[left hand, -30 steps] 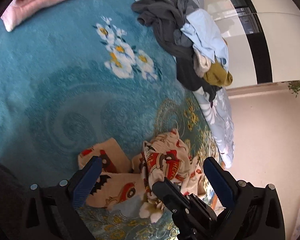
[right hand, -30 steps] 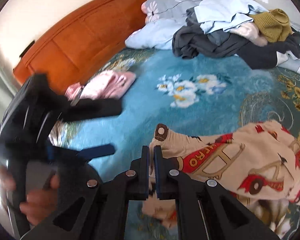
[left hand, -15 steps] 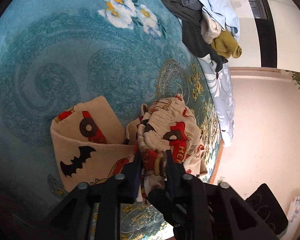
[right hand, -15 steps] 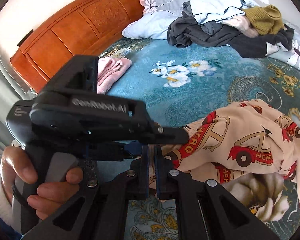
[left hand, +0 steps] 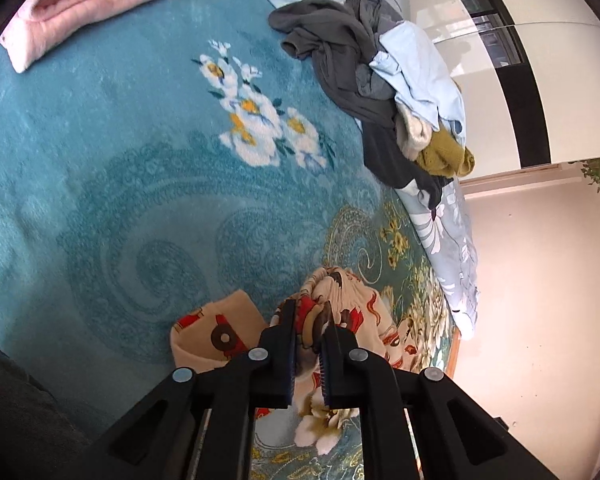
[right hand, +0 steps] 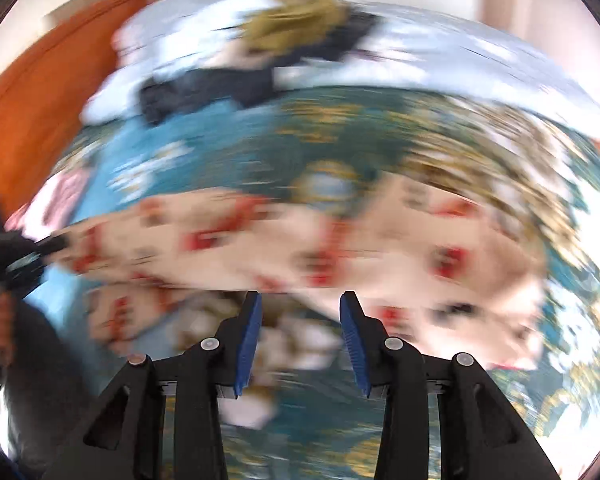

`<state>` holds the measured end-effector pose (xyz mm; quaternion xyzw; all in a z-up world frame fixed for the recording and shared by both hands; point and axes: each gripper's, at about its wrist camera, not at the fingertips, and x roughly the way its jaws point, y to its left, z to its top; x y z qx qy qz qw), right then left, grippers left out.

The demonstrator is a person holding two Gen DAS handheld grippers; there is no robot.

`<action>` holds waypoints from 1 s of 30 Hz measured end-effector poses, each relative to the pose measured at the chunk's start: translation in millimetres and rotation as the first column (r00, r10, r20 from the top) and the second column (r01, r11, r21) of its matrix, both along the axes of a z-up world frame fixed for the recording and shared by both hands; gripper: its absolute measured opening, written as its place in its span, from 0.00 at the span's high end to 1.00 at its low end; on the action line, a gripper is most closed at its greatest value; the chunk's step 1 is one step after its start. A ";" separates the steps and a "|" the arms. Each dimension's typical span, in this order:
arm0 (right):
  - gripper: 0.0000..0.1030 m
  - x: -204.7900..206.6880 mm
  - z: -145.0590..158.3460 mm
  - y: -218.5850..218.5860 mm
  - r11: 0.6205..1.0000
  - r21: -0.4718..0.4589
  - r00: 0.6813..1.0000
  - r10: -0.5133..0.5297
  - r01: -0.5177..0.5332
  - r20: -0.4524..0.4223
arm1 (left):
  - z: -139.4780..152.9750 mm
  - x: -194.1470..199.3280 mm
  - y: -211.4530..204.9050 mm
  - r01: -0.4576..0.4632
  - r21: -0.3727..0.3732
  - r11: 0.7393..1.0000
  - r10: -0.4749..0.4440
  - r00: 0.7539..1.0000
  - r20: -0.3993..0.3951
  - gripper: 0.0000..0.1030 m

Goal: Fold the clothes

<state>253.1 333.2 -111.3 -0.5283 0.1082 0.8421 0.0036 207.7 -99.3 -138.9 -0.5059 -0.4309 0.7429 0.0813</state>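
A cream garment printed with red cars (left hand: 352, 312) lies bunched on the teal floral bedspread (left hand: 120, 168). My left gripper (left hand: 309, 316) is shut on a fold of it, with cloth squeezed between the blue pads. In the heavily blurred right wrist view the same garment (right hand: 300, 248) stretches across the middle. My right gripper (right hand: 300, 308) is open just in front of it, nothing between its fingers. The left gripper (right hand: 20, 256) shows at the far left edge there, gripping the garment's end.
A pile of unfolded clothes (left hand: 380, 88), grey, light blue and mustard, sits on a pale quilt at the far right. A folded pink garment (left hand: 80, 4) lies at the top left. An orange headboard (right hand: 28, 112) stands behind. The bed edge (left hand: 456, 344) drops to the floor.
My right gripper has opened and let go of the garment, swinging fast so its view blurs. My left gripper stays shut on the cloth and has lifted back from the bed.
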 end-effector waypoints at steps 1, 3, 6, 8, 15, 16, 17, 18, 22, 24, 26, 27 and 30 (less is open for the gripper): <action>0.60 4.7 -2.5 21.0 0.998 0.007 0.997 -0.069 0.069 0.025 | 6.6 -3.6 -5.0 -0.006 -0.012 1.000 0.006 1.000 -0.012 0.91; 0.60 15.3 -9.4 53.1 0.985 0.000 0.983 -0.173 0.173 0.068 | 19.8 -10.7 -15.1 -0.017 -0.035 0.999 0.016 0.999 -0.037 0.91; 0.60 31.8 -26.3 70.0 0.965 -0.063 0.963 -0.248 0.255 0.107 | 39.5 -21.4 -30.2 -0.036 -0.068 0.997 0.031 0.997 -0.075 0.91; 0.59 39.4 -35.9 81.2 0.932 -0.100 0.935 -0.339 0.349 0.102 | 51.1 -25.2 -37.3 -0.040 -0.099 0.994 0.030 0.995 -0.099 0.91; 0.50 29.4 -68.5 112.9 0.804 -0.268 0.848 -0.512 0.530 0.140 | 49.3 -3.9 -74.2 -0.137 -0.103 0.985 0.127 0.987 -0.102 0.91; 0.50 25.9 -74.2 115.0 0.794 -0.260 0.836 -0.525 0.549 0.161 | 48.8 1.0 -80.6 -0.154 -0.103 0.983 0.143 0.984 -0.103 0.91; 0.50 24.4 -78.1 115.0 0.781 -0.258 0.822 -0.542 0.569 0.173 | 48.4 6.1 -87.4 -0.171 -0.104 0.980 0.160 0.982 -0.104 0.91; 0.50 23.6 -81.3 114.3 0.766 -0.259 0.808 -0.560 0.589 0.182 | 47.9 11.2 -94.3 -0.188 -0.105 0.977 0.177 0.979 -0.104 0.91; 0.50 25.3 -81.5 107.1 0.747 -0.259 0.791 -0.570 0.612 0.223 | 39.4 23.1 -119.4 -0.250 -0.074 0.965 0.244 0.966 -0.088 0.91; 0.50 26.9 -83.5 99.5 0.737 -0.295 0.793 -0.551 0.608 0.260 | 36.1 23.0 -121.0 -0.253 -0.072 0.965 0.247 0.966 -0.079 0.91; 0.50 37.6 -91.8 91.2 0.697 -0.386 0.797 -0.527 0.604 0.296 | 35.9 20.7 -117.1 -0.242 -0.067 0.968 0.236 0.968 -0.082 0.91; 0.50 40.2 -96.6 85.3 0.667 -0.437 0.798 -0.511 0.603 0.321 | 36.2 18.9 -114.7 -0.234 -0.067 0.970 0.228 0.970 -0.082 0.91; 0.50 40.5 -110.9 67.1 0.595 -0.511 0.784 -0.496 0.620 0.373 | 37.7 14.1 -109.6 -0.213 -0.066 0.975 0.208 0.975 -0.081 0.90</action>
